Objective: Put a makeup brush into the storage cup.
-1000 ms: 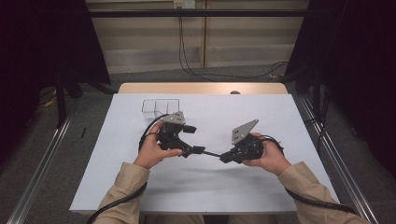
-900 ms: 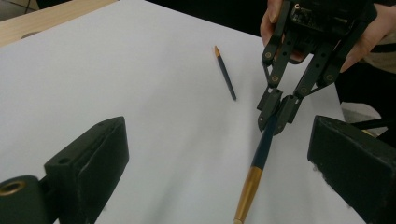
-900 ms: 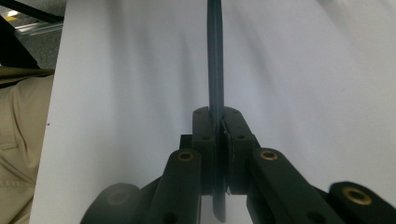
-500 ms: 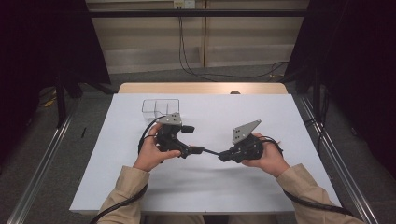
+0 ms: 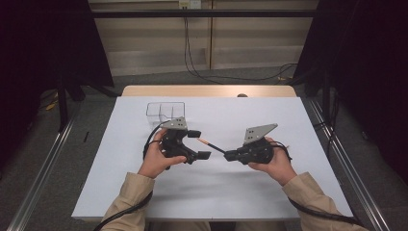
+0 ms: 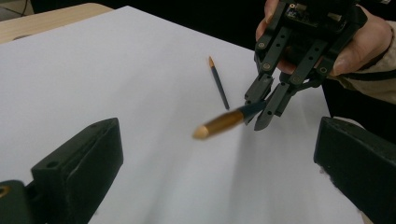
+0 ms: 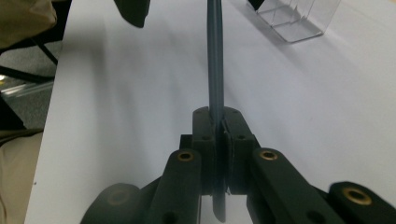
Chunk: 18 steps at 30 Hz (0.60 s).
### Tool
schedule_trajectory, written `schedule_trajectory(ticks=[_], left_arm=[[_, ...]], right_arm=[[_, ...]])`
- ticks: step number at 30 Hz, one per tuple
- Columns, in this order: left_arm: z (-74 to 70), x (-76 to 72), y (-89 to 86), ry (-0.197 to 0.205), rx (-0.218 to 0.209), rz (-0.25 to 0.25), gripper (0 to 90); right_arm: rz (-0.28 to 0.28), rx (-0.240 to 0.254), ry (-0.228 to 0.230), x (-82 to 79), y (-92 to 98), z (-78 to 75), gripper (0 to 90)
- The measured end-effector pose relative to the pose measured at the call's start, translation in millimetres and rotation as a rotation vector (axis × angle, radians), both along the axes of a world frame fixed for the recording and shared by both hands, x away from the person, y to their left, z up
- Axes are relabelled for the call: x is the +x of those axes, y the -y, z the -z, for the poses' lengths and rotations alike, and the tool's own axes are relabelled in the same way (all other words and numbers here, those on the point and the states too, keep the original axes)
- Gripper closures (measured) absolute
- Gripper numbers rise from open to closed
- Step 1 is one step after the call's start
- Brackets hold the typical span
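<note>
Pencil (image 5: 211, 144), thin and dark with a tan tip, is held above the white table (image 5: 298, 192) between two hand-held grippers. The right gripper (image 5: 228, 155) is clamped on the dark end of it, jaws fully together around the shaft, as the right gripper view shows plainly (image 7: 215, 84). The pencil's tan tip points toward the left gripper (image 5: 198, 144), whose jaws stand wide apart and have just been opening; the tip lies in the gap between them, and neither pad presses on it. In the left gripper view the tip (image 6: 219, 124) looks blurred, floating free of both pads. A second pencil (image 6: 218, 83) lies flat on the table beyond it. A clear plastic organiser (image 5: 165, 110) stands behind the left hand (image 5: 156, 161).

Judging by its look, the pencil is light, stiff and slim, with a smooth round shaft that could swivel or slide in a loose pinch. A grip squarely across the shaft, near the middle, would steady it best; the pointed tip seems the fragile part.
</note>
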State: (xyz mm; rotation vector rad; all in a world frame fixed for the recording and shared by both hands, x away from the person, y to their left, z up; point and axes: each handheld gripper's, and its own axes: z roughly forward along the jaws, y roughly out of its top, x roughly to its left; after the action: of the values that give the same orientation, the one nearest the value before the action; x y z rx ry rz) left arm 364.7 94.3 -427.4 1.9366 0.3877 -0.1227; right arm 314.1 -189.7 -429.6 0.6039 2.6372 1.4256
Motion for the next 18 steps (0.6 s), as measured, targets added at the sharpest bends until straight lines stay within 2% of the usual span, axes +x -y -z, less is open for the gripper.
schedule_trajectory(ticks=[7, 11, 18], left_arm=[[-0.2, 0.3, -0.3, -0.002, -0.034, -0.014, 1.3], [-2.0, 0.2, -0.2, -0.001, -0.051, -0.017, 1.4], [-5.0, -1.1, 2.0, 0.018, -0.058, -0.027, 1.4]], right_arm=[[0.053, 0.082, 0.015, 0.2, 2.3, 0.9, 85.2], [0.069, 0.114, 0.022, -0.3, 0.8, 2.0, 85.2], [0.060, 0.160, 0.028, -3.7, -6.1, 3.6, 85.2]])
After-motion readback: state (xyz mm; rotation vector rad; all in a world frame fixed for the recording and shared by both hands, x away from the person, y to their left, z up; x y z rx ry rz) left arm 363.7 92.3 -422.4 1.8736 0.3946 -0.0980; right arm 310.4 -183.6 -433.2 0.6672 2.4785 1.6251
